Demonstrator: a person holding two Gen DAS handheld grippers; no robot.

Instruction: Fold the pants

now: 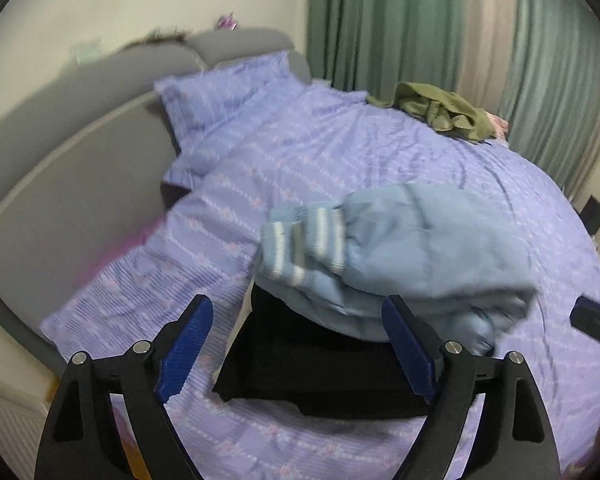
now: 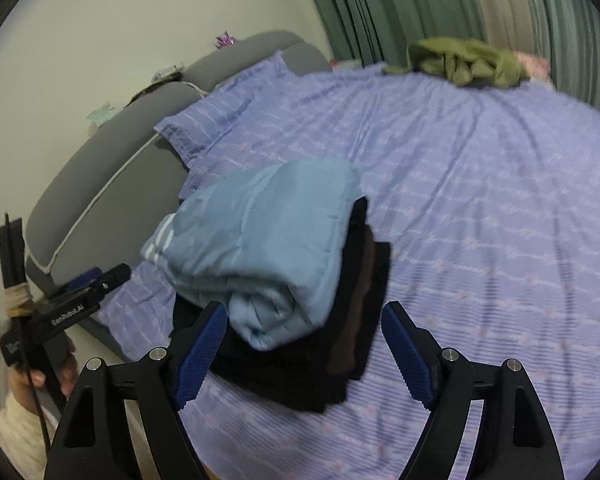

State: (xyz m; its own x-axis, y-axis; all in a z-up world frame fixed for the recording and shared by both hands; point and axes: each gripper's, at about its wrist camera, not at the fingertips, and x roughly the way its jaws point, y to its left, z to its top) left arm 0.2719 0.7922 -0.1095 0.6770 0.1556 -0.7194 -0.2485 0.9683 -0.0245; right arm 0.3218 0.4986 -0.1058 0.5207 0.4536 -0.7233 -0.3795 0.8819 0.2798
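Left wrist footage showed the left gripper (image 1: 296,344) held above the lilac patterned bedsheet (image 1: 340,152), its blue-padded fingers (image 1: 186,346) spread wide with nothing between them. Just ahead, the folded pale blue pants with a striped knit cuff (image 1: 400,248) were seen resting on top of a stack of folded black and dark brown garments (image 1: 320,372), apparently set there so that finished items were kept in one pile near the bed's edge. From the right wrist view the right gripper (image 2: 302,350) was likewise seen parted and empty, poised close to the near side of the same pile, with the pale bundle (image 2: 260,240) lying slightly askew and its rolled end overhanging the dark layers (image 2: 356,320). That posture was judged to suit a release or a final squaring-up of the fold. A crumpled olive-green garment (image 2: 468,62) was left well apart at the far side, by the green curtains (image 2: 400,0), presumably awaiting its turn. A matching lilac pillow (image 1: 228,96) was propped against the grey padded headboard (image 1: 60,168).
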